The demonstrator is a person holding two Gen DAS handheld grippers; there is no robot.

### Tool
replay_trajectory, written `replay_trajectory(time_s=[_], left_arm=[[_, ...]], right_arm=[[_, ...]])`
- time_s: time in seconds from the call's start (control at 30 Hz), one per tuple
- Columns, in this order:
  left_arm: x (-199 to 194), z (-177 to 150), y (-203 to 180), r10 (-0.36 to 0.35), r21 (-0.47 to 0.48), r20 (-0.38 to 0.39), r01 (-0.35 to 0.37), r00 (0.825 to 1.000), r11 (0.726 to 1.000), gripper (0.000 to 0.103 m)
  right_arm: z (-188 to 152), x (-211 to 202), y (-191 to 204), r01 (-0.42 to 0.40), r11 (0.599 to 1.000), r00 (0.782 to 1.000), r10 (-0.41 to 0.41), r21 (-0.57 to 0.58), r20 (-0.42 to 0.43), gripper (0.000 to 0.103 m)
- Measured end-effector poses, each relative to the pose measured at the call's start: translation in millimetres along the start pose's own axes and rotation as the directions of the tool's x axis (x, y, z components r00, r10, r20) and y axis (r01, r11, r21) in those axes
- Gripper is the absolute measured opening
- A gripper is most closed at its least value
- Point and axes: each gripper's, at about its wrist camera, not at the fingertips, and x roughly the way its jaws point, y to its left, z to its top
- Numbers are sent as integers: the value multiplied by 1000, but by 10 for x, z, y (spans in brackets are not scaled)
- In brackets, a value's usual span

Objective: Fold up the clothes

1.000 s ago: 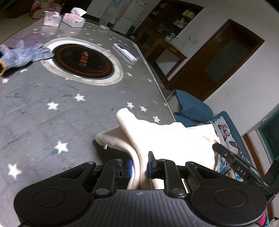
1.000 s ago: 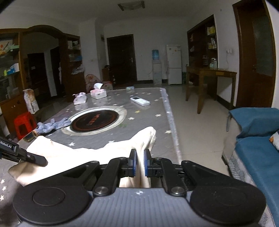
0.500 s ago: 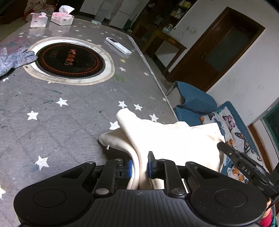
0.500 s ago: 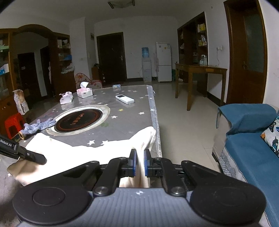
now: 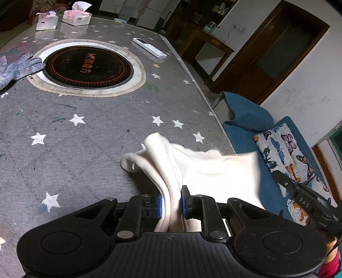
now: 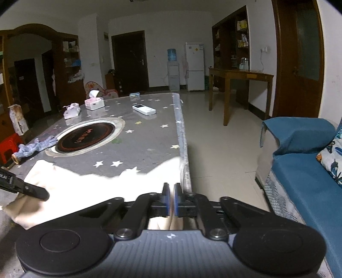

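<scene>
A cream cloth garment (image 5: 205, 169) hangs stretched between both grippers over the near right part of the grey star-patterned table (image 5: 89, 128). My left gripper (image 5: 172, 202) is shut on a bunched fold of it. My right gripper (image 6: 171, 200) is shut on the garment's (image 6: 102, 188) other end, close to the table's right edge. The right gripper's black body (image 5: 303, 198) shows at the right of the left wrist view. At the left of the right wrist view, the left gripper's tip (image 6: 23, 188) lies against the cloth.
A round black hotplate (image 5: 87, 66) is set into the table's middle. A blue-grey glove (image 5: 17, 68) lies left of it, a white remote (image 5: 149, 48) and tissue boxes (image 5: 77, 17) farther back. A blue sofa (image 6: 310, 171) with a butterfly cushion stands right of the table.
Both grippers have come lower and the cloth has dropped nearer the tabletop, sagging between them. The grips on the garment are unchanged.
</scene>
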Motion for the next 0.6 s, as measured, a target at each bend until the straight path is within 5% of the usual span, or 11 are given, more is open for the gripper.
replay_trajectory(time_s=[0.6], left_arm=[[41, -21, 83, 65, -4, -7, -65, 998, 998, 30]], right_arm=[[-104, 70, 46, -15, 1000, 999, 15, -6, -30, 4]])
